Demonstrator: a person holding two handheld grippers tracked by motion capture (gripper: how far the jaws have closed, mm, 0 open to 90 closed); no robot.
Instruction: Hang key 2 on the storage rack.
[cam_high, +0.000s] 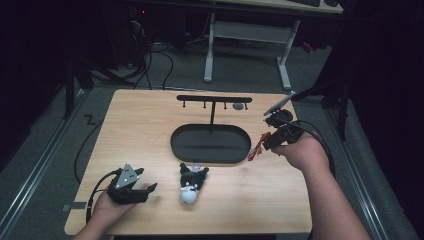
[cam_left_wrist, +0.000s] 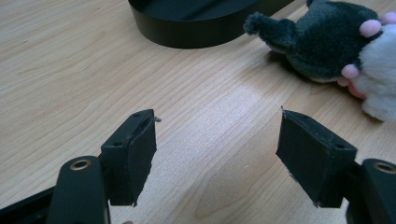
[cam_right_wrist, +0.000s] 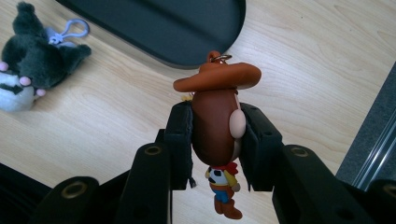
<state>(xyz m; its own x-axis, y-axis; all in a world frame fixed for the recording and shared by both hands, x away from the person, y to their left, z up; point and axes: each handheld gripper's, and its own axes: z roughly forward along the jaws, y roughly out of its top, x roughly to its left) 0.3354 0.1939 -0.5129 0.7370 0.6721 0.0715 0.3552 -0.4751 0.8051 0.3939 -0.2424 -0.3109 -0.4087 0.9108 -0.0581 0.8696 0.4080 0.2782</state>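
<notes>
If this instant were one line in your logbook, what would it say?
right gripper: shut on cowboy figure, above table | left gripper: open, empty | plush toy: lying beside black tray

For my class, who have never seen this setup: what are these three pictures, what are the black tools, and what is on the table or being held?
A person sits at a wooden table with a hand-held two-jaw gripper in each hand. The high view looks down from above; the other two come from cameras riding on each gripper. The left gripper is open above the table, near a plush toy with a keyring clip. The right gripper is shut on a cowboy figure, clamping its head. Behind stands a black oval tray with a hook stand.
</notes>
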